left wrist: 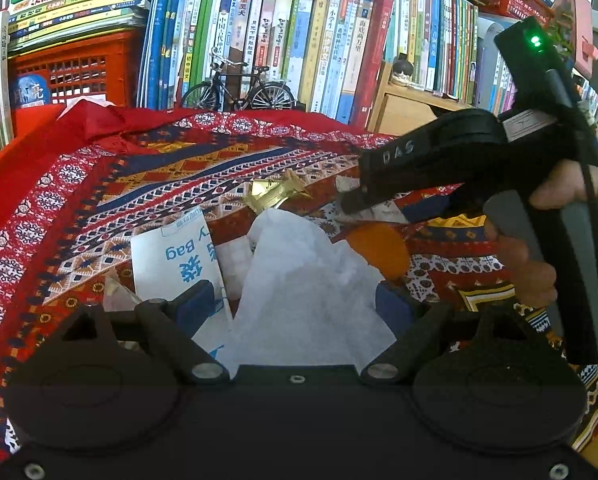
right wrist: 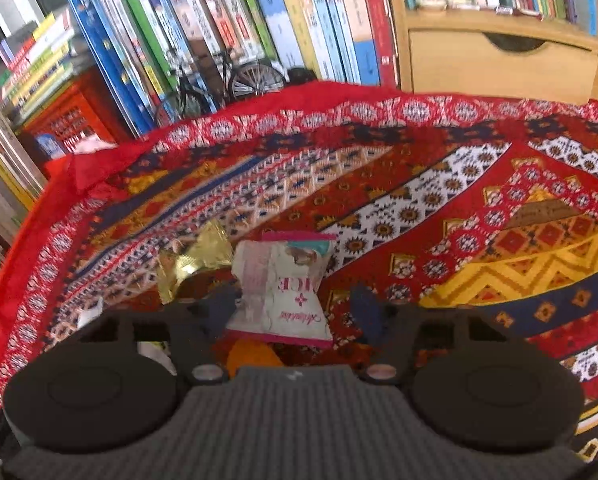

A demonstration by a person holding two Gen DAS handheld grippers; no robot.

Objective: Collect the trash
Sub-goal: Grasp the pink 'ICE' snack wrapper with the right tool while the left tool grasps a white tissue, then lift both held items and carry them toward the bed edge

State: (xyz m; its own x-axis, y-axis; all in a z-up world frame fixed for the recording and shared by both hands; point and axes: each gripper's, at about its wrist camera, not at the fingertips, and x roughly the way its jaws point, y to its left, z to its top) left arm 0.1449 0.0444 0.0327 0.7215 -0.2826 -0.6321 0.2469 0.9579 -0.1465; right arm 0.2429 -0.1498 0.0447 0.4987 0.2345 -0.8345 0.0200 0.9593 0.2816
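I am lowering my right gripper (right wrist: 295,312), jaws half open, around a snack wrapper (right wrist: 283,292). My left gripper (left wrist: 295,304), spread wide, is straddling white tissue (left wrist: 299,276) for collection.

left wrist: low, near | right wrist: steeper; both face tablecloth (left wrist: 99,184), bookshelf (right wrist: 219,20)

Table covered by red patterned cloth (left wrist: 99,184), geometric bands in navy, yellow, white. Behind it: dense row of upright books (left wrist: 299,40), more stacked flat on a red plastic crate (left wrist: 75,68) at left. Model bicycle (left wrist: 239,88) stands before the books. Light wooden drawer unit (right wrist: 499,64) at right, small figurine (left wrist: 402,72) on top. Indoor lighting, even.
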